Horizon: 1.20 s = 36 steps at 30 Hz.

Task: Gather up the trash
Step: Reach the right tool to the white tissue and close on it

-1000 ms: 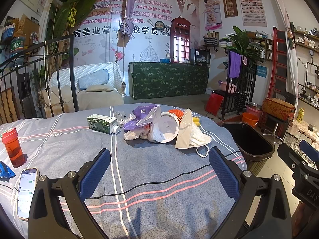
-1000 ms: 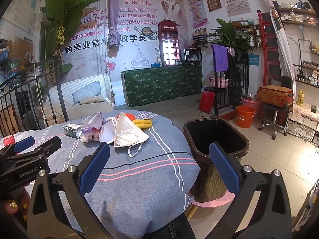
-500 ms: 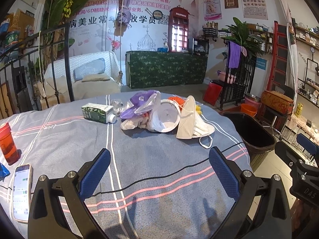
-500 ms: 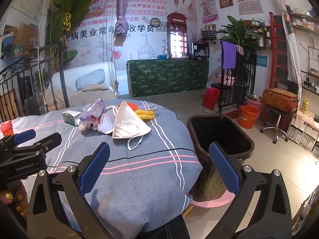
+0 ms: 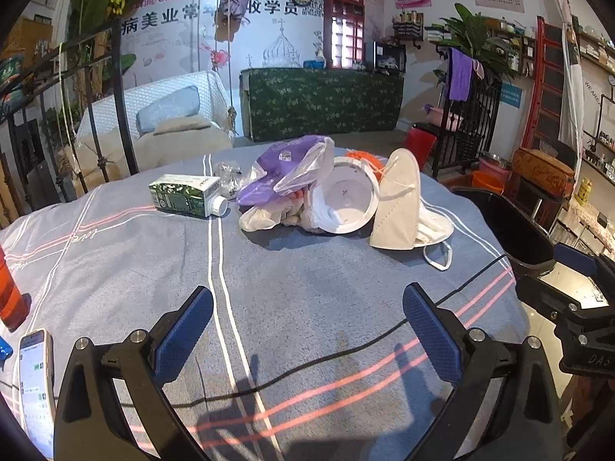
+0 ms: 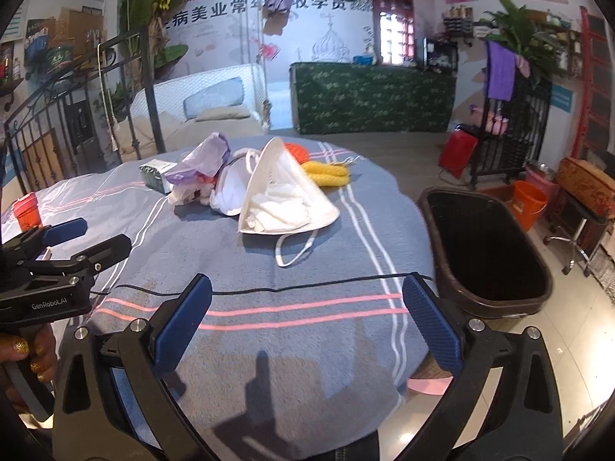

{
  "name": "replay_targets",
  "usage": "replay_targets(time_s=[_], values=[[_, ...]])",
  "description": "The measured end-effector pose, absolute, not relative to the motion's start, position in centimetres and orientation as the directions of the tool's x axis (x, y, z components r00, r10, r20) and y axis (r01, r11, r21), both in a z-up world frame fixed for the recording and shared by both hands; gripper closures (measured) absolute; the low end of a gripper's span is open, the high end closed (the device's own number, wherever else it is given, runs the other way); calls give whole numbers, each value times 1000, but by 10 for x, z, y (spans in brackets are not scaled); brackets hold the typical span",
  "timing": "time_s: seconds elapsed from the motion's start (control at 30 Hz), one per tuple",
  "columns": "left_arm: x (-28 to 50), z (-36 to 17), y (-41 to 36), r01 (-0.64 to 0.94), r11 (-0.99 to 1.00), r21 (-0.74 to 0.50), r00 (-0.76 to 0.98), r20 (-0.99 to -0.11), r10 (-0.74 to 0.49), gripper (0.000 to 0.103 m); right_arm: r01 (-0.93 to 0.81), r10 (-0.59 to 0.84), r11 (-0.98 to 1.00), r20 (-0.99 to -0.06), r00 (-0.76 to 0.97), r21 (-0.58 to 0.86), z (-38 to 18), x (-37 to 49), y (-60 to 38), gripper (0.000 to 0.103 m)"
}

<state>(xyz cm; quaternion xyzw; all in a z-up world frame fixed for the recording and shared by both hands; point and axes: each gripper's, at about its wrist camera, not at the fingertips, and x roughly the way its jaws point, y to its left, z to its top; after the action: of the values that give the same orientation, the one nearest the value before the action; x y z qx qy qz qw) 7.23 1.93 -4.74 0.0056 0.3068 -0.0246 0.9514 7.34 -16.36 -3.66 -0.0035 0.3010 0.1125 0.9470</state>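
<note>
While both tools hover level over the striped cloth, the left gripper and right gripper stand spread wide, empty. Ahead of both: face mask, white lid, purple bag, milk carton. Left view alone: phone at near left. Right view alone: yellow rope; the whole black bin to the right.
</note>
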Motion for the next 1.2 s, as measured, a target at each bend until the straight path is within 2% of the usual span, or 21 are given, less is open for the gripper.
replay_targets(time_s=[0.1, 0.33, 0.6, 0.8, 0.9, 1.07, 1.1, 1.2], values=[[86, -45, 25, 36, 999, -11, 802, -596, -36, 5, -249, 259, 963, -601, 756, 101, -39, 97, -157, 20], [108, -40, 41, 16, 999, -41, 789, -613, -38, 5, -316, 331, 939, -619, 712, 138, -35, 145, -131, 33], [112, -43, 51, 4, 998, -55, 780, -624, -38, 6, -334, 338, 934, -615, 712, 127, -33, 167, -124, 33], [114, -46, 51, 14, 998, -64, 772, -633, -51, 5, -289, 300, 950, -617, 727, 121, -35, 175, -142, 38], [117, -45, 49, 19, 998, -67, 768, -637, -57, 5, -293, 304, 947, -644, 701, 129, -42, 186, -142, 42], [120, -48, 47, 23, 997, -69, 760, -647, -62, 5, -344, 306, 935, -691, 655, 88, -57, 202, -124, 42], [120, -49, 46, 24, 997, -69, 759, -649, -63, 5, -353, 309, 932, -697, 647, 85, -60, 205, -121, 44], [122, -49, 43, 29, 997, -65, 755, -653, -65, 5, -366, 305, 927, -733, 608, 82, -73, 214, -113, 61]])
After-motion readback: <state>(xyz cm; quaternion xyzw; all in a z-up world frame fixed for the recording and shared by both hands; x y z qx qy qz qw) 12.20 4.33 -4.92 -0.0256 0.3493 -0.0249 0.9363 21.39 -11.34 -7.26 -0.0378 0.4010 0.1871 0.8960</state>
